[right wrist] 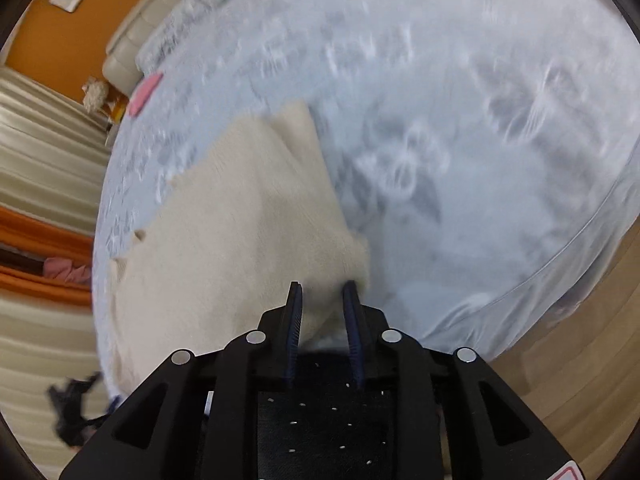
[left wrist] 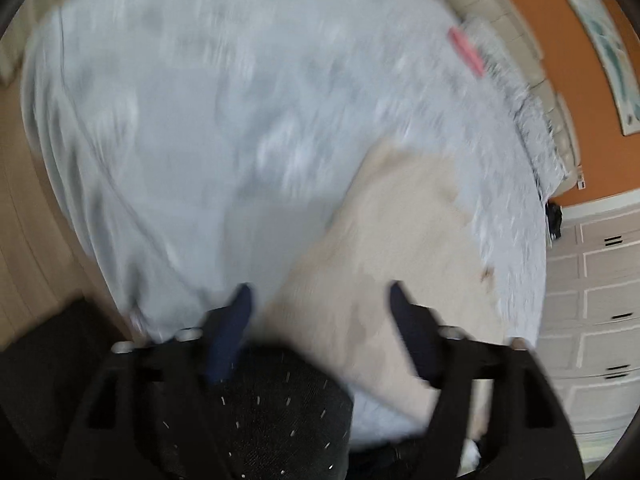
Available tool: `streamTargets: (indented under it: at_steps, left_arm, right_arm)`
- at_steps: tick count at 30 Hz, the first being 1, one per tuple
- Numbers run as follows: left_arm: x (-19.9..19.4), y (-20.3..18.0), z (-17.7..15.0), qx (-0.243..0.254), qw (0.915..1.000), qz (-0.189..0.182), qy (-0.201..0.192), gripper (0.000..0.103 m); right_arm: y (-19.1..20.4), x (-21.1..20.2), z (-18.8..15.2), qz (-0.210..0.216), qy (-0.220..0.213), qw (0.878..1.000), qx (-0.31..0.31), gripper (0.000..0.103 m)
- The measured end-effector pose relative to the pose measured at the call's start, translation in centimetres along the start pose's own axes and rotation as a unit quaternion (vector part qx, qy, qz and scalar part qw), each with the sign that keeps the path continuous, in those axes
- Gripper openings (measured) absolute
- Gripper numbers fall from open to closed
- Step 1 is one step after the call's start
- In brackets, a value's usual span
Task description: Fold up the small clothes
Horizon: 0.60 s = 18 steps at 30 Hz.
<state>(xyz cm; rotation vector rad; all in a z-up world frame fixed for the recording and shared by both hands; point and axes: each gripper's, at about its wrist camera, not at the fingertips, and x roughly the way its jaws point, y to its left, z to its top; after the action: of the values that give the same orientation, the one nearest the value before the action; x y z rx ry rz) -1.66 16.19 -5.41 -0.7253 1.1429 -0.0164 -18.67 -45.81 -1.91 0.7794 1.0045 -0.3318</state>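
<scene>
A cream knit garment (right wrist: 240,216) lies on a pale blue patterned bedspread (right wrist: 480,120); in the right wrist view it fills the lower left and centre of the frame, and in the left wrist view it runs from the middle toward the lower right, much blurred.

The right gripper (right wrist: 322,292) has its jaws narrowly apart with a bunched corner of the garment between them. The cloth fills the gap, yet whether the pads really press on it I cannot tell. The left gripper (left wrist: 320,292) stands with its jaws spread wide over the garment's near edge, the cloth lying between the fingers without being pinched.

The garment looks soft, light and limp, a fuzzy knit that should drape and stretch rather than keep a shape, and is unlikely to slip on the pads. It would probably be best taken at two corners or along a hem, one gripper at each end, so the panel hangs flat; a hold in the middle would likely bunch it.

A small pink item (right wrist: 145,92) lies well apart, toward the upper left of the right wrist view
</scene>
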Motion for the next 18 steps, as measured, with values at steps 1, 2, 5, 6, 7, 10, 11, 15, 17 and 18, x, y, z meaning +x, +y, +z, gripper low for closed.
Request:
streamTargets:
  at_steps: [1,2,5,6,7,10,11,15,17,18]
  left_arm:
    - [-0.6,-0.9,0.8,0.017,0.9996,-0.002,-0.020,0.075]
    - [-0.8,-1.5,1.4,0.028,0.9992,-0.002,-0.029,0.077]
    - [0.2,-3.1,3.1,0.048,0.9985,-0.002,-0.028,0.078]
    - [0.8,-3.6,3.5,0.052,0.9984,-0.005,-0.021,0.078]
    - [1.8,-4.3,3.6,0.060,0.9981,-0.007,-0.012,0.078]
    - [4.7,-7.1,3.0,0.090,0.9959,-0.010,0.006,0.078]
    - [5.4,-7.5,2.7,0.102,0.9948,-0.005,0.010,0.078]
    - [9.2,-7.6,1.3,0.124,0.9908,0.044,0.033,0.078]
    - [10.5,-6.8,1.1,0.125,0.9896,0.063,0.032,0.078]
    - [10.5,-6.8,1.1,0.127,0.9895,0.062,0.029,0.078]
  right_arm:
    - [0.9,-0.5,0.0,-0.003,-0.015,1.000,-0.015,0.024]
    - [2.1,-0.8,0.0,-0.001,-0.027,0.999,-0.033,0.024]
    - [6.3,-0.6,0.3,0.011,-0.038,0.993,-0.107,0.020]
    - [7.0,-0.1,0.3,0.013,-0.035,0.992,-0.125,0.014]
    - [8.3,0.9,0.8,0.016,-0.033,0.989,-0.146,0.013]
    - [9.8,4.0,2.5,0.001,-0.015,0.987,-0.160,0.010]
    - [9.8,5.2,3.3,0.008,-0.003,0.988,-0.155,0.010]
    - [8.3,10.3,6.2,-0.053,0.011,0.984,-0.170,0.008]
    - [5.2,12.1,7.2,-0.097,0.013,0.984,-0.148,0.000]
    - [3.9,12.0,7.8,-0.062,0.017,0.993,-0.104,0.000]
